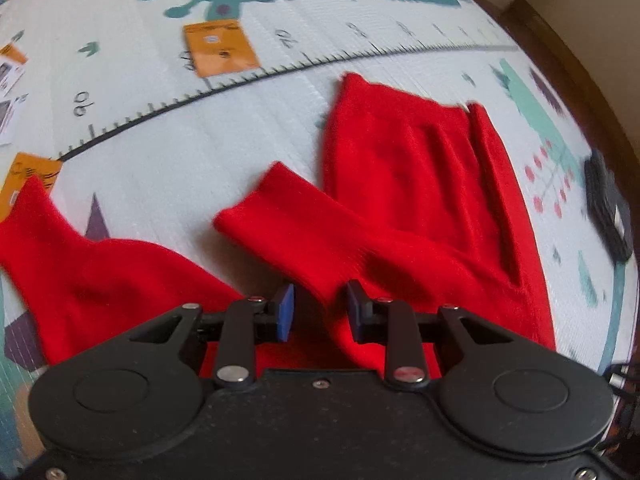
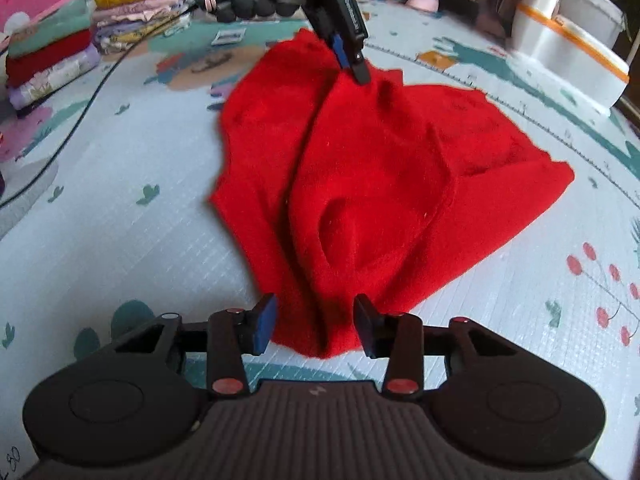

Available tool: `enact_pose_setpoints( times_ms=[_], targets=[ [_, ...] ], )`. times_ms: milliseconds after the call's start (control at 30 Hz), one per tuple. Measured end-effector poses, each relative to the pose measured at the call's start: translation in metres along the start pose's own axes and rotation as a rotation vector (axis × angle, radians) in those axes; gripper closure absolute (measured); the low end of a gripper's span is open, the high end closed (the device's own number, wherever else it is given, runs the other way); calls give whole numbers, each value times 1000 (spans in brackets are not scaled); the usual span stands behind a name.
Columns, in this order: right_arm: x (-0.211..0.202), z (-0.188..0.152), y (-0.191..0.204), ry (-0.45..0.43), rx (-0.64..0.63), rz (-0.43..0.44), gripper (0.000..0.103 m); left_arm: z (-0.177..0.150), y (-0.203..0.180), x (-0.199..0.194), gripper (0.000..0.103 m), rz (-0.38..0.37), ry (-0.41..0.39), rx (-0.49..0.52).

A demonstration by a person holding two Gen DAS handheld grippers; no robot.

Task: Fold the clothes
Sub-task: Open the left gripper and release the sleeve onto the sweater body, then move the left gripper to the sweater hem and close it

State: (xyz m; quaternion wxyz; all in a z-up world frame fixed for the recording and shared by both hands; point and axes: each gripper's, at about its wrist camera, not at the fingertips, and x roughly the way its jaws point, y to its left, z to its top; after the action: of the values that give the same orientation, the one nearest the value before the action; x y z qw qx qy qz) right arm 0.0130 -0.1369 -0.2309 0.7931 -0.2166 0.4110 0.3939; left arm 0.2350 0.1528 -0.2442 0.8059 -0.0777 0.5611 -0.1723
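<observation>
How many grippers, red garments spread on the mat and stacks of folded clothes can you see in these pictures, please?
Grippers: 2, the left gripper and the right gripper
Red garment spread on the mat: 1
Stacks of folded clothes: 2, one stack behind, another stack nearer
Total: 5

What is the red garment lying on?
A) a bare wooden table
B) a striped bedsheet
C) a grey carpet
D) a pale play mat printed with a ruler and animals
D: the red garment is spread on a pale play mat that shows a black ruler line with numbers and teal animal shapes.
</observation>
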Motion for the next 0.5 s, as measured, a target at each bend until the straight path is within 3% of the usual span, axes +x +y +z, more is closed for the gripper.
enact_pose_setpoints(
  times_ms=[267, 367, 500],
  targets=[
    [5, 0, 3, -1, -31, -49, 59, 4, 3, 3, 78, 0, -10, -32],
    [5, -1, 11, -11, -75, -66, 59, 6, -3, -1, 96, 10, -22, 9],
    [6, 0, 19, -24, -115, -99, 58, 20, -26, -17, 99, -20, -70, 69]
  ],
)
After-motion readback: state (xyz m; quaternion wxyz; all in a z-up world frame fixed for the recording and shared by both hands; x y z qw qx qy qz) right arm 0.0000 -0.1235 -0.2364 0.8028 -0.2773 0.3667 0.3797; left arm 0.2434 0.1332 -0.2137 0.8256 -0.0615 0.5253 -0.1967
